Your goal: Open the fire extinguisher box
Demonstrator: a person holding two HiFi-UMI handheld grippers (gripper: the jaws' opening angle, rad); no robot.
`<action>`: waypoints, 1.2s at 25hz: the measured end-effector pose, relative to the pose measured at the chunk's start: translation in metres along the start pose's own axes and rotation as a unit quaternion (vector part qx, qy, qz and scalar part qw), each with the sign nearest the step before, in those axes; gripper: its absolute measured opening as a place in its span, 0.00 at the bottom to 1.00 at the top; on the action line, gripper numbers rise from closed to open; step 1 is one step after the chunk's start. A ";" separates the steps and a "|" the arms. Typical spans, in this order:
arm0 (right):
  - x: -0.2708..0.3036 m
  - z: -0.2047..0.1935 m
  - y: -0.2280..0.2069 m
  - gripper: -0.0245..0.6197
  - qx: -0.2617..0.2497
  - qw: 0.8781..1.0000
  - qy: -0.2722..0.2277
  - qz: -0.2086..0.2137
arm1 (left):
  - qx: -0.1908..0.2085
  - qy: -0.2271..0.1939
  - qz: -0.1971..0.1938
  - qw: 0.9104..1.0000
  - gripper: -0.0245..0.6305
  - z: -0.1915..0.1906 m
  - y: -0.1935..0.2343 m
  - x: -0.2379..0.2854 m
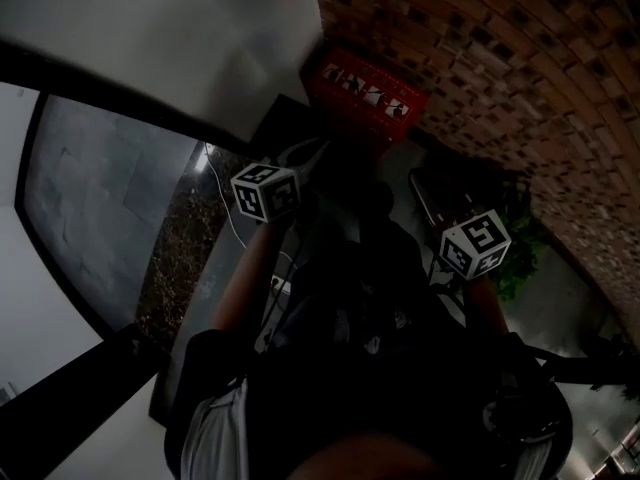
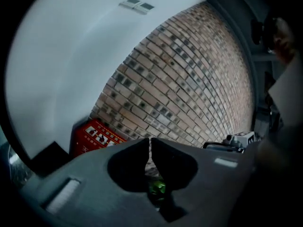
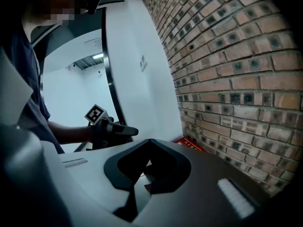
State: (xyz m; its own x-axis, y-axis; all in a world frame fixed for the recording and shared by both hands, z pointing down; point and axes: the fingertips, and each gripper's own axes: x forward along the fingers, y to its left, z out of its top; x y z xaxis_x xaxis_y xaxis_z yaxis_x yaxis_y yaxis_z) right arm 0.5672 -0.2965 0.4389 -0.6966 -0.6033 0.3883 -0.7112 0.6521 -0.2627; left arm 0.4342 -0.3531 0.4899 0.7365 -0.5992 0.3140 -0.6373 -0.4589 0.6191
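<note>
The red fire extinguisher box (image 1: pixel 365 93) stands on the floor where the white wall meets the brick wall; its lid looks closed. It shows low on the left in the left gripper view (image 2: pixel 97 136) and as a red sliver in the right gripper view (image 3: pixel 191 145). My left gripper (image 2: pixel 150 143) is shut with nothing between its jaws and hangs short of the box, apart from it. Its marker cube (image 1: pixel 265 190) shows in the head view. My right gripper (image 3: pixel 149 141) is also shut and empty, further to the right, with its cube (image 1: pixel 475 243) lower in that view.
A brick wall (image 1: pixel 520 58) runs along the right and a white wall (image 1: pixel 180 38) along the left. A green plant (image 1: pixel 520 258) stands by the brick wall, near the right gripper. A white cable (image 1: pixel 225 213) lies on the dark floor beside a black-framed glass panel (image 1: pixel 90 198).
</note>
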 end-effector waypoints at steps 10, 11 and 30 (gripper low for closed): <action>0.015 0.015 -0.083 0.04 -0.057 0.996 0.029 0.064 | -0.090 0.016 0.091 0.992 0.09 -0.005 0.053 0.097; 0.016 0.017 -0.090 0.04 -0.060 0.995 0.030 0.069 | -0.096 0.015 0.099 0.990 0.09 -0.004 0.058 0.103; 0.057 0.041 -0.128 0.04 -0.067 0.993 0.077 0.060 | -0.241 0.152 0.144 0.948 0.36 -0.103 0.177 0.170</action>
State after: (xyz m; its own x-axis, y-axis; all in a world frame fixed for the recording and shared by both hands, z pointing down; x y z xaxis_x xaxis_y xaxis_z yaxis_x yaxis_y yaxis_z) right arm 0.6145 -0.4334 0.4581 -0.7452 -0.4475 0.4943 -0.5982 0.7763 -0.1990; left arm 0.4701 -0.4683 0.7272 0.6252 -0.4034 0.6682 -0.6989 0.0918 0.7093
